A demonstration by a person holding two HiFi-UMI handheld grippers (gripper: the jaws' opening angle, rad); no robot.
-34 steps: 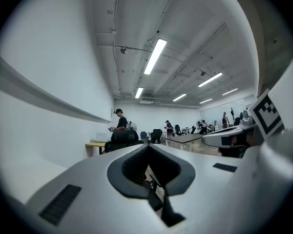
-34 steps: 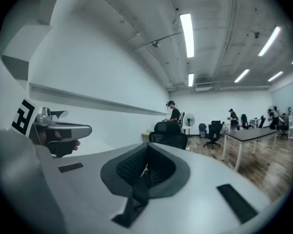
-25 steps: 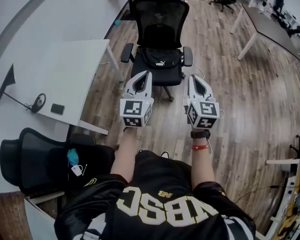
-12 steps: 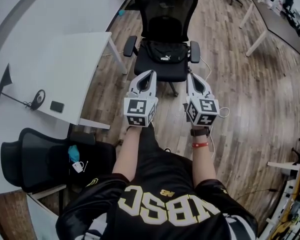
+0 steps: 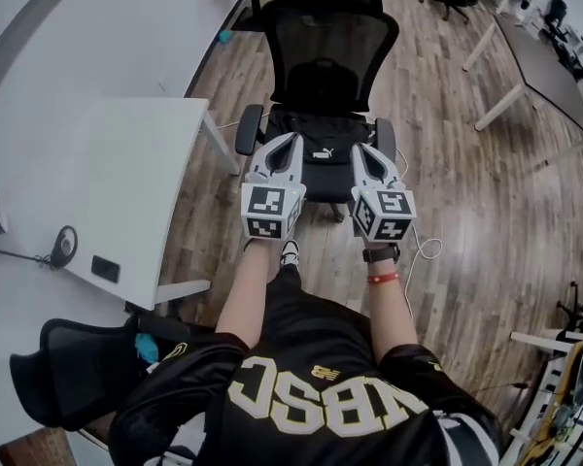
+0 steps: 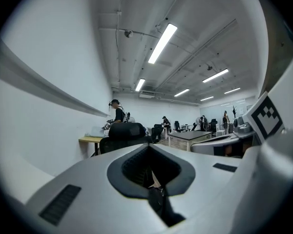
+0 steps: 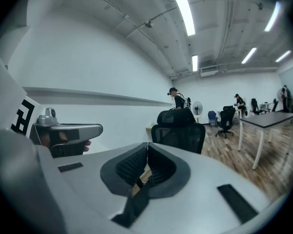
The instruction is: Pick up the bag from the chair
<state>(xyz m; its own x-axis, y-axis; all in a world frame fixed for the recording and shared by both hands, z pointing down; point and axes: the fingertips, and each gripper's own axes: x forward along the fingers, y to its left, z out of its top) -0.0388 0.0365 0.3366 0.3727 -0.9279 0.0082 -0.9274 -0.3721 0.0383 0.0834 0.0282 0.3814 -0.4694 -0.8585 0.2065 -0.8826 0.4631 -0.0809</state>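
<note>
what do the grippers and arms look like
The left gripper and right gripper: pale grey shells tapering to a point, black ribbed pads inside, each with a white cube of black square markers. Black jersey; black watch and red band on the right wrist.

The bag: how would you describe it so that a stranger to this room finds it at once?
In the head view, right of the white desk stands a black mesh chair. The bag lies on its seat. It is black like the chair, but it carries a small white logo.

Chair [image 5: 335, 42] back: blk mesh. Bag [image 5: 321, 145]: blk matt cloth. Floor [image 5: 457, 178]: wood planks. Table [image 5: 107, 178]: smooth white.
</note>
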